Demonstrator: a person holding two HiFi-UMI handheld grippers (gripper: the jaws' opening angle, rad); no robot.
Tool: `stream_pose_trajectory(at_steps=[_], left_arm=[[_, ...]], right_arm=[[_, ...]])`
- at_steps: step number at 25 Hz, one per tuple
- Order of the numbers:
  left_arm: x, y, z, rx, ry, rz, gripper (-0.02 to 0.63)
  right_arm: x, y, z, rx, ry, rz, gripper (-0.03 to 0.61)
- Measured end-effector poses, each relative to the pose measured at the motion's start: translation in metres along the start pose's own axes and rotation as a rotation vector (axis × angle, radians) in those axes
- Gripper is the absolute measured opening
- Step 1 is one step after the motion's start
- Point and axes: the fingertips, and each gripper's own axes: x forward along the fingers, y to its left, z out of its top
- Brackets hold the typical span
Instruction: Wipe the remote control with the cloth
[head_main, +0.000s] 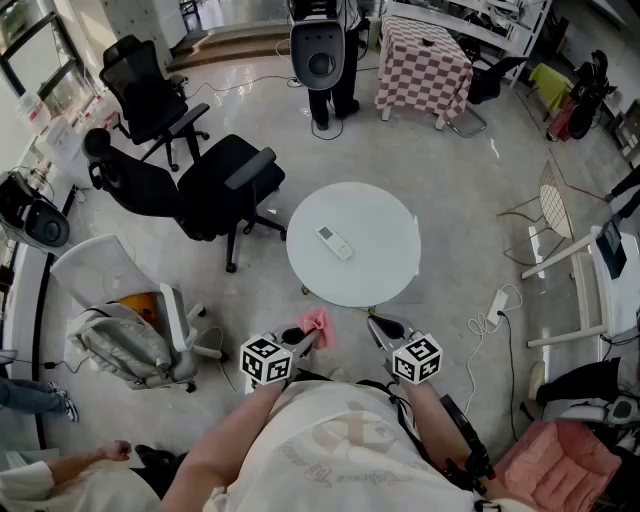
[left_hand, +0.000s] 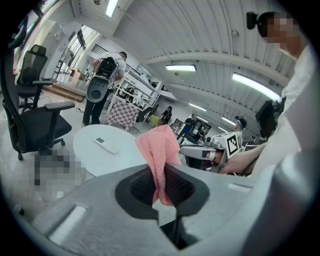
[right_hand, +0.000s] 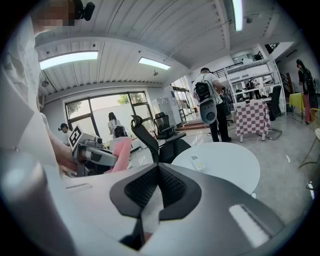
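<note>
A white remote control (head_main: 335, 242) (left_hand: 107, 145) (right_hand: 198, 162) lies near the middle of the round white table (head_main: 380, 275). My left gripper (head_main: 303, 337) (left_hand: 161, 182) is shut on a pink cloth (head_main: 317, 324) (left_hand: 159, 150) (right_hand: 120, 153), which sticks up from its jaws, short of the table's near edge. My right gripper (head_main: 382, 331) (right_hand: 158, 186) is shut with nothing in it, beside the left one and also short of the table.
Two black office chairs (head_main: 215, 185) stand left of the table and a white chair with a bag (head_main: 130, 335) at the near left. A person with a camera rig (head_main: 322, 55) stands beyond the table, next to a checkered table (head_main: 425, 62). A power strip and cable (head_main: 495, 305) lie on the floor at right.
</note>
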Motion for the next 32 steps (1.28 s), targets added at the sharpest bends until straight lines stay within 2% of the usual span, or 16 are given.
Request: stream_pose_trajectory(at_steps=[8, 14, 26, 32], left_arm=[[0.002, 0.0, 0.0, 0.009, 0.005, -0.001, 0.018], [0.005, 0.014, 0.002, -0.006, 0.02, 0.002, 0.018], [0.018, 0.088, 0.053, 0.003, 0.033, -0.015, 0.018], [0.023, 0.131, 0.078, 0.007, 0.052, -0.058, 0.018]], right_arm=[[0.0, -0.008, 0.007, 0.005, -0.035, -0.024, 0.008], [0.014, -0.018, 0.007, 0.024, -0.024, -0.032, 0.008], [0.08, -0.053, 0.042, 0.034, -0.008, -0.07, 0.008], [0.117, -0.065, 0.053, 0.058, 0.01, -0.121, 0.008]])
